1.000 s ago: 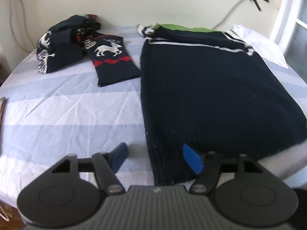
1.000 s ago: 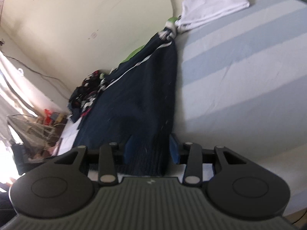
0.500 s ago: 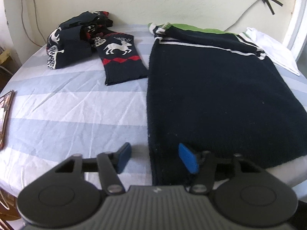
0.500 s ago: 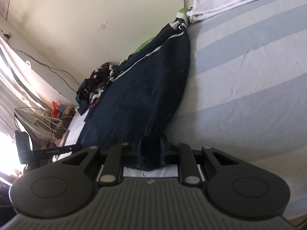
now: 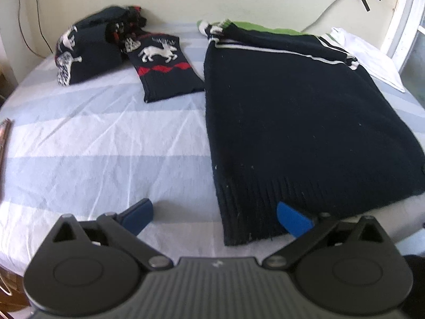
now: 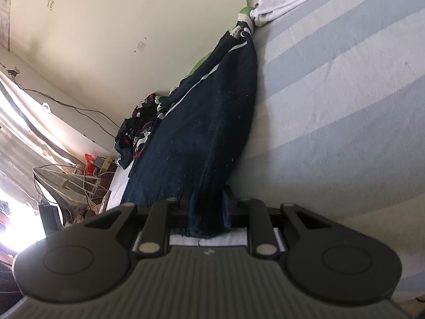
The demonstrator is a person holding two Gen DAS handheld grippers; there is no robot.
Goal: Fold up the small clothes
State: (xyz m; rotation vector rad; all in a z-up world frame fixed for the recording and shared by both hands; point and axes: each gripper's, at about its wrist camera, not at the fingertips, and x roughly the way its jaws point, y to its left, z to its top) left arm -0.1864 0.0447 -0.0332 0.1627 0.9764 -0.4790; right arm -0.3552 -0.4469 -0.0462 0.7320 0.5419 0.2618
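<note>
Handling: we judge the dark knit sweater (image 5: 300,122) soft, limp and fairly thick, light enough to lift by two corners, and likely to sag and drag on the sheet if raised by one corner alone.
Sweater's place: it lies flat on the striped bed sheet (image 5: 106,146), ribbed hem near us, green collar far, by the wall; the reindeer-pattern clothes (image 5: 164,66) lie to its left.
Right gripper (image 6: 208,212): clenched on the near right hem corner, the knit bunched between its pads.
Left gripper (image 5: 215,216): its jaws have just been opening and stand wide, straddling the near left hem corner without pressing it.
Where to take hold: we would pinch the ribbed hem at that left corner, where the knit is doubled and firmest.
Risk: a shallow pinch may slip off the loose weave.
</note>
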